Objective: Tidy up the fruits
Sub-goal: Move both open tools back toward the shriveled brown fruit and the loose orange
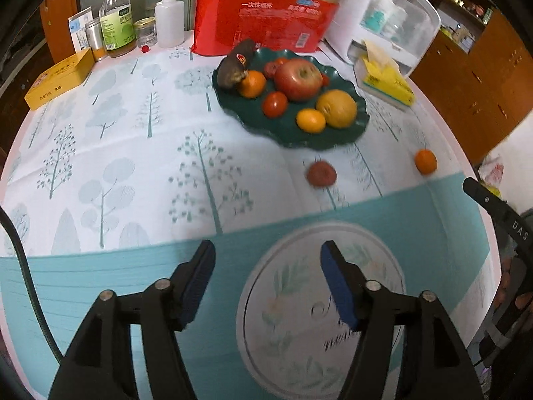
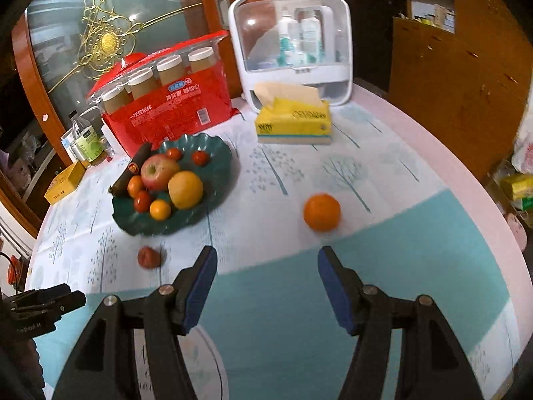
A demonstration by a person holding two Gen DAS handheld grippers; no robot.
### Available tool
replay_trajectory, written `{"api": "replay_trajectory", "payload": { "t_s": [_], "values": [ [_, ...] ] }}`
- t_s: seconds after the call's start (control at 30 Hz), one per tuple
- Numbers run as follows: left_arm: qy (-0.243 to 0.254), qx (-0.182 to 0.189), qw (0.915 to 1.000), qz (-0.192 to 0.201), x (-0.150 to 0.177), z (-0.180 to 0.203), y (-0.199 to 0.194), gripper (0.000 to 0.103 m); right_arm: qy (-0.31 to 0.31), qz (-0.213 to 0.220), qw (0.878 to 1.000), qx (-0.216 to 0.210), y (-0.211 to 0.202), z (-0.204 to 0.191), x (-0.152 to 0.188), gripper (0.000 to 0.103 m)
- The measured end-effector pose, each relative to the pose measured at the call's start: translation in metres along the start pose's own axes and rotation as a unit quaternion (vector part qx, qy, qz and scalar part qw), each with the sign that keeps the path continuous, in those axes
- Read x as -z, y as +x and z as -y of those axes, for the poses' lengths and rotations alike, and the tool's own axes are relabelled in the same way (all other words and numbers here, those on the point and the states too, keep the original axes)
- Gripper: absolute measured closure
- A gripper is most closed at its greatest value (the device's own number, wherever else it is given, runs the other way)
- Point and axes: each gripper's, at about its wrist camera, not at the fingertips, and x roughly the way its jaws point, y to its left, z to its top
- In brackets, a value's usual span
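A dark green wavy plate (image 1: 333, 140) (image 2: 220, 166) holds a red apple (image 1: 298, 78) (image 2: 159, 170), a yellow pear (image 1: 336, 108) (image 2: 185, 189), small oranges, red tomatoes and a dark brown fruit (image 1: 233, 65). Two fruits lie loose on the tablecloth: a small red one (image 1: 321, 174) (image 2: 149, 257) and an orange (image 1: 425, 161) (image 2: 321, 212). My left gripper (image 1: 268, 280) hovers over the teal band near the table's front, open and empty. My right gripper (image 2: 266, 283) is open and empty too, just short of the orange. Each gripper's black body shows at the edge of the other's view.
Behind the plate stand a red pack of paper cups (image 1: 263, 16) (image 2: 166, 100), a white storage box (image 1: 386, 16) (image 2: 293, 50) and a yellow tissue pack (image 1: 386, 80) (image 2: 293, 121). Bottles and jars (image 1: 116, 23) and a yellow box (image 1: 58, 78) sit at the back left. Wooden cabinets lie beyond the table's right edge.
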Motion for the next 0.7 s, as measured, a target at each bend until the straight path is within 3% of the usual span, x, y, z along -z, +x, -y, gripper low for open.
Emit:
{"api": "replay_trajectory", "payload": {
  "t_s": [0.4,0.7],
  "values": [
    [0.009,0.006,0.9996,-0.025,0.037,-0.003,-0.018,0.035,0.039,-0.022,0.999,0.010,-0.030,0.012,0.050,0.040],
    [-0.031,-0.020,0.9992,-0.012,0.034,0.012,-0.029,0.025,0.024,-0.047,0.999,-0.012,-0.024,0.034,0.051,0.040]
  ]
}}
